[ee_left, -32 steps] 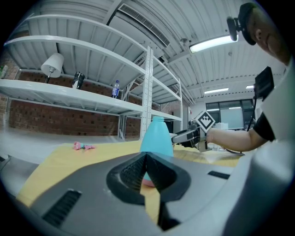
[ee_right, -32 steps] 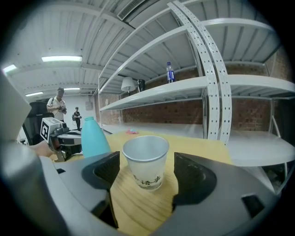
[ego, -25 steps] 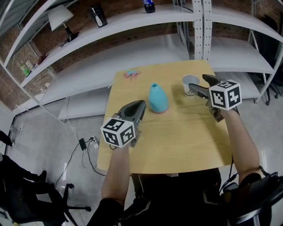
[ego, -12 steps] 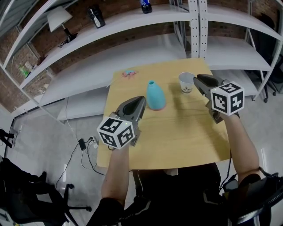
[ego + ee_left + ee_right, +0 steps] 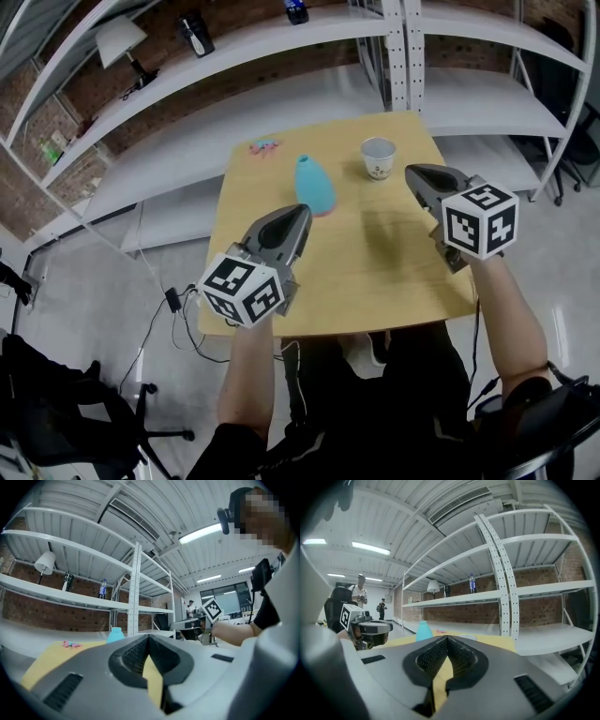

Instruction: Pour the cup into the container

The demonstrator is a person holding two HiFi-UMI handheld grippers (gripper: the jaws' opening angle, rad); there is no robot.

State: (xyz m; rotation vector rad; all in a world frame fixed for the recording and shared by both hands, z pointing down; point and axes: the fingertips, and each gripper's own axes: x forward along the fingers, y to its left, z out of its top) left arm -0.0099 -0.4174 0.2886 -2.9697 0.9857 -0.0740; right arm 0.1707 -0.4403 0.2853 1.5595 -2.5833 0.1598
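Near the far right corner of the worktop (image 5: pixel 375 272) the white cup (image 5: pixel 378 157) stands upright and untouched, with the teal container (image 5: pixel 314 185) a little toward the far left of it, also upright and apart from it. The right gripper (image 5: pixel 413 173) hovers just on the near side of the cup; its jaws have just been closing and now meet with nothing between them. The left gripper (image 5: pixel 302 212) hangs over the middle of the worktop, just on the near side of the container, jaws likewise together and empty. The pour looks not yet begun, so the step in hand is taking the cup. To do that well, the right gripper probably needs to spread its jaws first, come in level around the cup's wall and close gently, since a light cup may tip or crush. The container narrows to a small mouth, so the cup's lip should sit close above it, perhaps with the left gripper steadying the container
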